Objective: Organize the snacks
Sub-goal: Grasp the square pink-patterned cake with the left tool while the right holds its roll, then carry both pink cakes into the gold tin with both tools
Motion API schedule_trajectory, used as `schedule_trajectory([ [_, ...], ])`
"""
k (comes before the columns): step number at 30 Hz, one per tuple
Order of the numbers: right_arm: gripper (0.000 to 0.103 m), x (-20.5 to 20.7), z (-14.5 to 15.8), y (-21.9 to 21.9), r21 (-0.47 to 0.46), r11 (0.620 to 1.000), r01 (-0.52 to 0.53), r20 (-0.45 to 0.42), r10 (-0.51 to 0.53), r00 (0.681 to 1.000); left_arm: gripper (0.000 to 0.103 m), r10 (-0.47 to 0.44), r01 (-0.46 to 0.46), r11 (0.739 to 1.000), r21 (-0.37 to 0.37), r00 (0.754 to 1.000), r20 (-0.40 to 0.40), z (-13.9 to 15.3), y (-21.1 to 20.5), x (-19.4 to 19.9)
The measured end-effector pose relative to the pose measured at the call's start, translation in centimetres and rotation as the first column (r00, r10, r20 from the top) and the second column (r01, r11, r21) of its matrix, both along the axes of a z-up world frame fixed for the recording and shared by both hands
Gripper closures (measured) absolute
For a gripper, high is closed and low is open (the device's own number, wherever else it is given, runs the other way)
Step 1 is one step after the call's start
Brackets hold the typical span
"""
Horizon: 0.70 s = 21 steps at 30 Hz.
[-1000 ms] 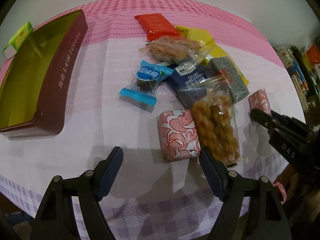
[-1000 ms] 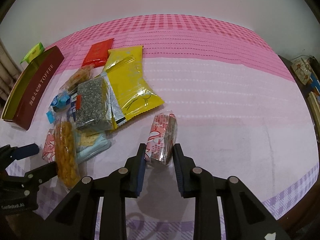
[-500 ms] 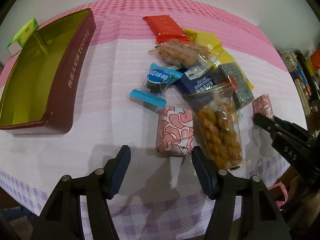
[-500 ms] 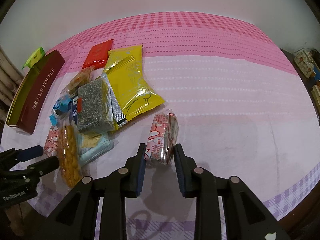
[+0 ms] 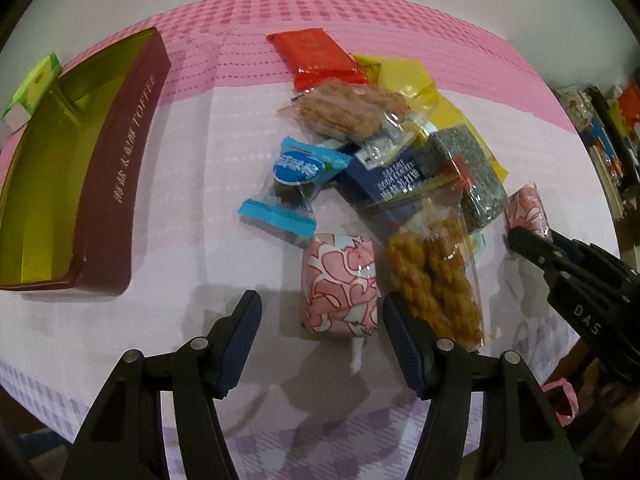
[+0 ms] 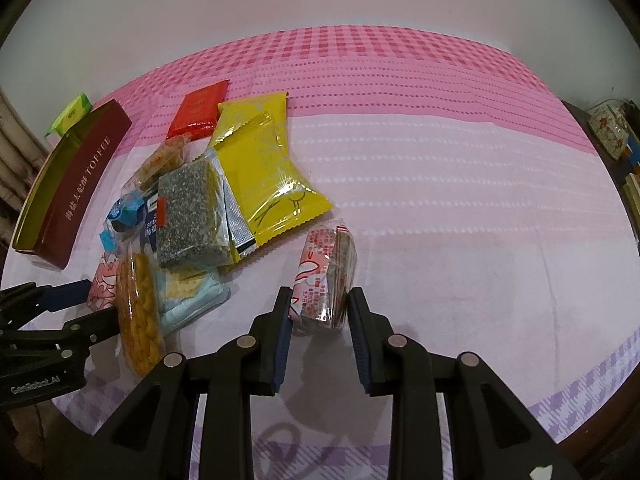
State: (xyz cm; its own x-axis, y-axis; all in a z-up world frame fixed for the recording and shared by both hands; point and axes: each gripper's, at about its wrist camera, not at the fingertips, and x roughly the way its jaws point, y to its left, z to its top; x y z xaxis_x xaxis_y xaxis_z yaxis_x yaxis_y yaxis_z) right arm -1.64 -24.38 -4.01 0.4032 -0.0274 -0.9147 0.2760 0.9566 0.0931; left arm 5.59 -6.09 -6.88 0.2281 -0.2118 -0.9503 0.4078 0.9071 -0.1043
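On pink checked counter [image 6: 440, 160]: snack pile left of centre, maroon toffee tin [image 5: 116, 184] open at far left, well apart from pile. Right tool [image 6: 320, 312] clenched on pink-white wrapped snack [image 6: 328, 276], pads pressing both sides, packet tilted on edge. Left tool [image 5: 320, 320] unclenched, jaws just been closing, second pink patterned packet [image 5: 340, 284] between fingers, no pad contact visible. Bag of fried twists [image 5: 436, 280] just beside it, touching right finger [image 5: 400, 332]. Blue candy [image 5: 292, 184], red packet [image 5: 316, 56], yellow bag [image 6: 264, 164] further back in pile.

Glossy plastic snack wrappers [image 6: 267, 168] on a woven cloth [image 6: 460, 184] — tin box [image 5: 116, 184] shiny inside.
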Motion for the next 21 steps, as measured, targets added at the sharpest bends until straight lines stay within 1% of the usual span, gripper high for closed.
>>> schedule_trajectory([
  [1,0.076,0.0,0.1,0.0,0.000,1.000,0.000,0.004,0.000,1.000,0.046,0.000,0.000,1.000,0.000,1.000,0.004,0.1,-0.1,0.0],
  [3,0.076,0.0,0.3,0.0,-0.006,1.000,0.002,0.012,-0.002,1.000,0.049,-0.001,0.001,1.000,-0.002,1.000,0.003,0.1,-0.1,0.3],
  [6,0.076,0.2,0.4,0.0,-0.007,1.000,0.001,0.017,-0.001,1.000,0.060,-0.005,0.005,1.000,-0.009,1.000,-0.004,0.0,-0.1,0.7],
  [9,0.078,0.3,0.3,0.0,-0.004,1.000,-0.001,0.014,0.001,1.000,0.068,-0.014,0.014,1.000,-0.005,1.000,0.004,0.1,-0.3,0.7],
  [16,0.081,0.1,0.4,0.0,-0.015,1.000,0.001,0.017,-0.001,1.000,0.069,-0.020,0.020,1.000,-0.002,1.000,0.012,0.3,-0.6,0.5],
  [21,0.083,0.1,0.5,0.1,-0.019,1.000,0.004,0.020,-0.004,1.000,0.070,-0.039,0.040,0.999,-0.008,0.999,0.024,1.2,0.2,-0.1],
])
